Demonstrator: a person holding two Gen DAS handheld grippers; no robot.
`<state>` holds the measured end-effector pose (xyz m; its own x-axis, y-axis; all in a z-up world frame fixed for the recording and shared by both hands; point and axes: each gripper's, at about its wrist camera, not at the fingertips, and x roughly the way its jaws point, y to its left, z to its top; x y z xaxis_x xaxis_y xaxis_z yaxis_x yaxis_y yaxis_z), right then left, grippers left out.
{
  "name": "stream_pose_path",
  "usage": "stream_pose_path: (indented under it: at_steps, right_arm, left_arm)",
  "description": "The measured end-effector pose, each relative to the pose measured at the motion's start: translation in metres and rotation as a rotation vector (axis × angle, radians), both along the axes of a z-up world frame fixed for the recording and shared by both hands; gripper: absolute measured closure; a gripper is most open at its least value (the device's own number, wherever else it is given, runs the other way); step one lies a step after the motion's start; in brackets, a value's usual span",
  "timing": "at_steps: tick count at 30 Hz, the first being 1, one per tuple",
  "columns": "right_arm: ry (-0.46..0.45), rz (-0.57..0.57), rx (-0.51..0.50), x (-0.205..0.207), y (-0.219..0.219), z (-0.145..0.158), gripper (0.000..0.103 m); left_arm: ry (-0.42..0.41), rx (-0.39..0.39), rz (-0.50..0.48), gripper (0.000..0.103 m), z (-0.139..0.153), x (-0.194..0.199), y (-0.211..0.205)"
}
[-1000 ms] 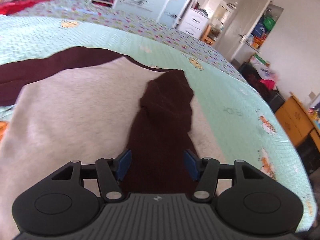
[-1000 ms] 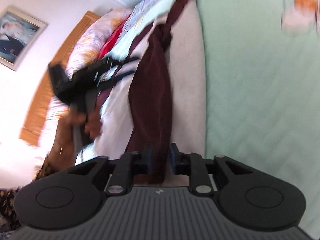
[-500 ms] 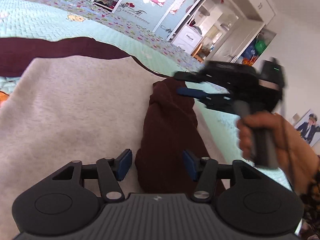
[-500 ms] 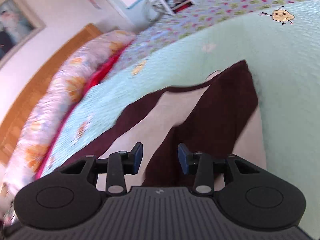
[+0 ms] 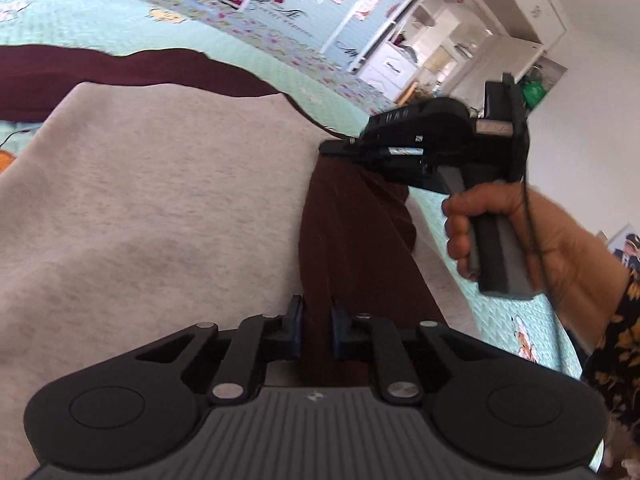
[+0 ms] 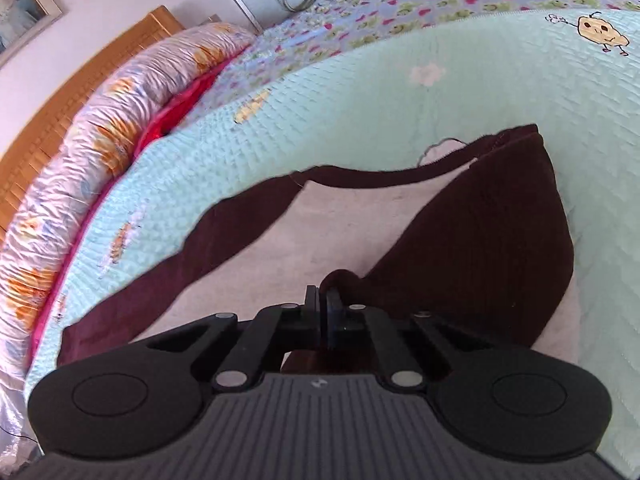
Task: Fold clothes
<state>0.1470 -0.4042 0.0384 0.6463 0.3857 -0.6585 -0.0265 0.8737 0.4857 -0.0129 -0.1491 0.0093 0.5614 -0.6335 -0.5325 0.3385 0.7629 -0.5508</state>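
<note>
Grey top [image 5: 160, 208] with maroon sleeves lies flat on the mint quilt [image 6: 400, 92] of a bed. Near sleeve [image 5: 352, 240] is folded in over the grey body. Left gripper [image 5: 316, 328] low over that sleeve, jaws closing, a ridge of maroon cloth between the blue pads, pads pressing its sides. Right gripper [image 6: 323, 312] at the sleeve's far end [image 6: 480, 232], jaws pressed nearly together, pinching a small bunch of maroon fabric at the tips. In the left view a hand [image 5: 516, 236] holds the right gripper's handle. Other sleeve [image 6: 168, 264] lies stretched out across the quilt. Pillow [image 6: 100, 120] by the headboard.
</note>
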Motion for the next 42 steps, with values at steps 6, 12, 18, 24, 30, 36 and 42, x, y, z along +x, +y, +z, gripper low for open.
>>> stream_pose_path:
  at_steps: [6, 12, 18, 24, 30, 36, 42]
  right_arm:
    - [-0.036, -0.025, 0.098, -0.001, -0.015, -0.02, 0.098]
    - [-0.138, -0.157, 0.177, -0.029, -0.038, 0.012, 0.091]
    - [-0.092, -0.018, 0.278, -0.064, -0.003, 0.017, 0.081]
    - [0.064, -0.15, 0.298, -0.052, -0.015, -0.025, 0.097]
    - [-0.03, -0.012, 0.199, -0.145, -0.007, 0.034, 0.057]
    - [0.001, -0.088, 0.229, -0.286, -0.017, 0.04, 0.043]
    - [0.024, -0.168, 0.307, -0.337, -0.023, 0.0, 0.043]
  left_arm:
    - [0.01, -0.006, 0.005, 0.086, 0.001, -0.001, 0.003]
    - [0.043, -0.051, 0.032, 0.084, 0.007, -0.002, 0.018]
    - [-0.15, -0.082, 0.012, 0.082, 0.048, -0.019, 0.027]
    - [0.016, -0.051, -0.193, 0.079, 0.003, -0.006, -0.004]
    - [0.059, -0.097, -0.149, 0.077, 0.013, -0.001, 0.009]
    - [0.121, -0.062, -0.139, 0.075, 0.02, -0.031, 0.028]
    - [0.232, -0.083, -0.111, 0.065, 0.02, -0.057, 0.038]
